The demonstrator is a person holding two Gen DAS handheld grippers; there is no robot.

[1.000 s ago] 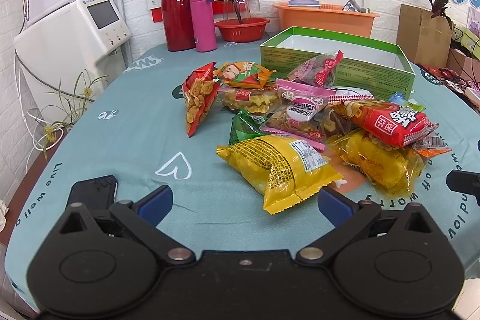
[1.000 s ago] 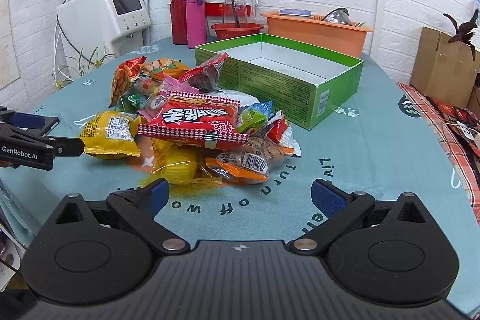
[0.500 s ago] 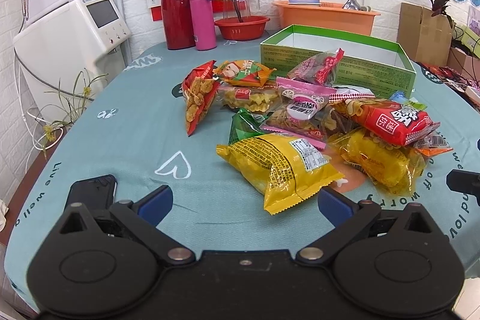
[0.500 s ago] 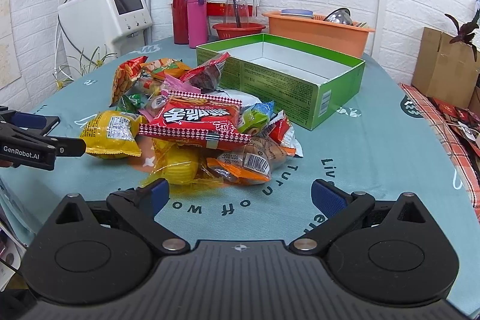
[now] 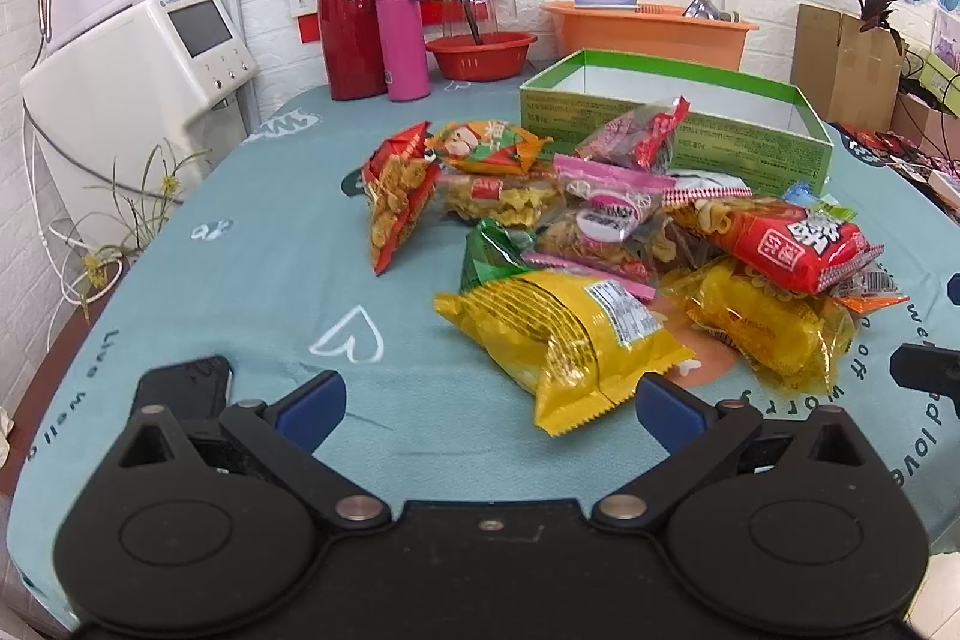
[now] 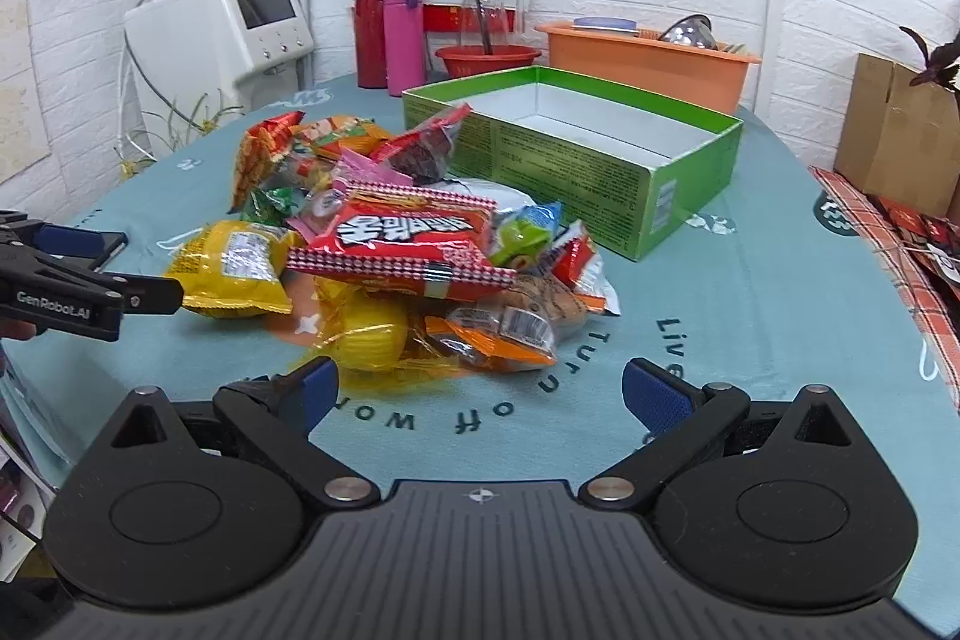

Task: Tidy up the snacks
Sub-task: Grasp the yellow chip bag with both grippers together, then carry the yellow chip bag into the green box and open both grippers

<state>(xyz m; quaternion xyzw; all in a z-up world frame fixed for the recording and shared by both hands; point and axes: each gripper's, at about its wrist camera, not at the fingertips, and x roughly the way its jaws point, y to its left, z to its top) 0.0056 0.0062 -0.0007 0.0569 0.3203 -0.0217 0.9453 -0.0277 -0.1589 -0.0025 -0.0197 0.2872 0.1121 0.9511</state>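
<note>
Left wrist view, left to right. A dark phone-like slab (image 5: 186, 382) lies flat on the teal-clothed surface (image 5: 258, 244), just ahead of the left fingertip. The left hand-held gripper (image 5: 489, 403) hovers low over the cloth, jaws spread wide, nothing between them. The yellow snack bag (image 5: 570, 334) lies just ahead, its near corner inside the gap toward the right finger; contact cannot be confirmed.

Behind it, the snack pile (image 5: 606, 226) sits mid-surface: an orange-red bag (image 5: 393, 196) standing tilted at the pile's left edge, a pink-edged packet (image 5: 606, 214) in the middle, a red noodle pack (image 5: 786, 244) lying on a clear yellow packet (image 5: 762, 322) at the right. The green box (image 5: 672, 130) stands open and empty behind the pile, one red-ended packet leaning on its near wall. A dark red flask (image 5: 348, 16) and a pink bottle (image 5: 399, 34) stand upright at the far left edge, side by side.

Right wrist view. The left hand-held gripper enters from the left edge, its tip just beside the yellow snack bag. The right hand-held gripper (image 6: 480, 400) is likewise released and empty, low over the cloth, with the clear yellow packet near its left fingertip. The green box lies beyond the pile, to the right.
</note>
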